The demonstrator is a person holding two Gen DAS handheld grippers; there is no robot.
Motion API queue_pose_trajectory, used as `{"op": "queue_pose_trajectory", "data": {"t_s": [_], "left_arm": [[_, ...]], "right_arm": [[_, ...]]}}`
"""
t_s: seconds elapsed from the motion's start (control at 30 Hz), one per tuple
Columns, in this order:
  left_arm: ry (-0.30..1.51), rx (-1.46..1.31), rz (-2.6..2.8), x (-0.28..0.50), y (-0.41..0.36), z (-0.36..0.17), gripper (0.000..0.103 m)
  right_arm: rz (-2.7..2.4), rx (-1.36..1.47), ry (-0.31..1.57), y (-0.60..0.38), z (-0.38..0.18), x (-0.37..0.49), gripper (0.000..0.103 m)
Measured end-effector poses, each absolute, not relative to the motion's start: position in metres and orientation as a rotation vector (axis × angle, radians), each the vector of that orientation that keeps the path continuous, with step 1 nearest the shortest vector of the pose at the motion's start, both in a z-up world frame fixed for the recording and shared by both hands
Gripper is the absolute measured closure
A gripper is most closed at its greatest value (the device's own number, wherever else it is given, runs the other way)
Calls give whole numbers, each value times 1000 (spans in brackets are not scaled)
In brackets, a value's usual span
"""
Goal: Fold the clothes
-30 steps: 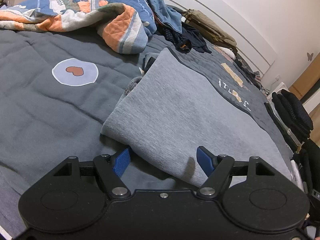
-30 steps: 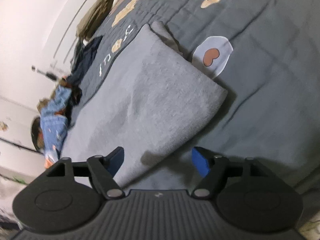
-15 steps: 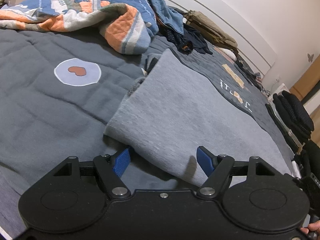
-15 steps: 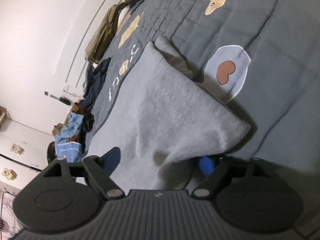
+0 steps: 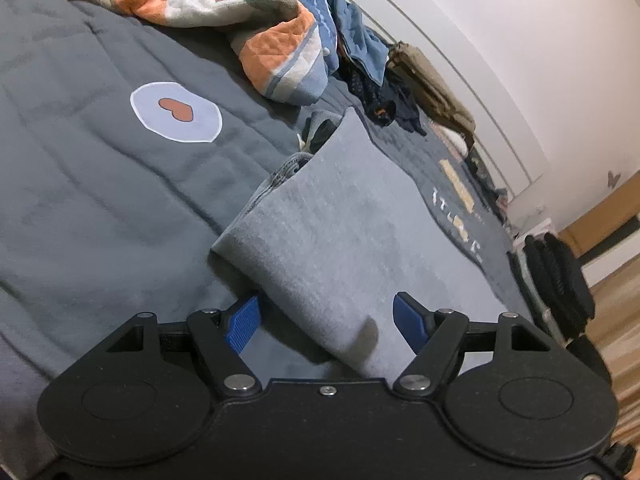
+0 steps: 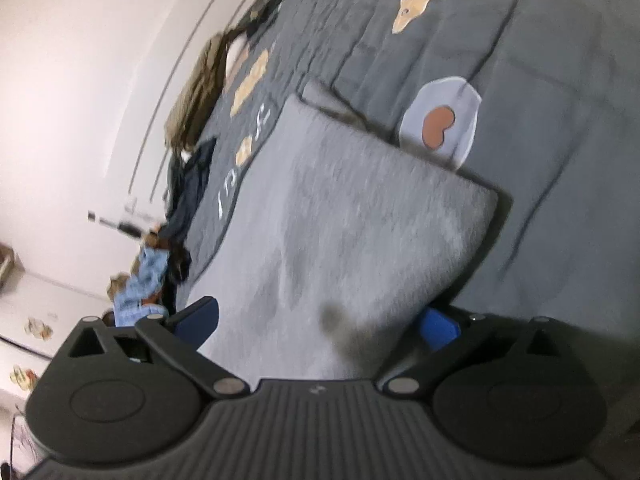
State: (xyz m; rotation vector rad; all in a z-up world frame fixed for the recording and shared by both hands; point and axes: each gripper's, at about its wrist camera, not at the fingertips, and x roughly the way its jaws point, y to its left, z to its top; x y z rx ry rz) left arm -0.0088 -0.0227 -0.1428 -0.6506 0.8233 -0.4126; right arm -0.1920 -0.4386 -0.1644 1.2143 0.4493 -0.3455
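Left wrist view: the left gripper sits low over the bed, its blue pads standing apart with the near edge of the folded grey garment lying between them. Neither pad visibly presses on the cloth. The garment lies flat on the dark grey quilt, its folded corner toward the left pad. Beyond it on the quilt is a pale patch with an orange heart. Farther back lies a crumpled orange, blue and white blanket, then a heap of dark and blue clothes and an olive garment by the white wall. A stack of black clothing sits off the bed's right edge.

Right wrist view, somewhat blurred: the right gripper has its jaws spread wide; they have just been opening. The grey garment lies between them, draped over the right pad, while the left pad stands just beside its edge. Behind the garment's far corner lies the heart patch.
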Motion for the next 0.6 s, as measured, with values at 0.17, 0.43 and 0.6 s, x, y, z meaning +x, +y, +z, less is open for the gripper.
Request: {"op": "queue_pose_trajectory", "data": {"t_s": [0.17, 0.43, 0.6], "left_arm": [[802, -714, -427, -1, -20, -147, 34], [748, -787, -425, 8, -18, -148, 44], [754, -759, -402, 12, -20, -155, 46]], "right_arm": [[-341, 1196, 395, -441, -170, -187, 0], [-403, 1264, 289, -455, -168, -201, 0], [-402, 1184, 329, -453, -168, -197, 0]]}}
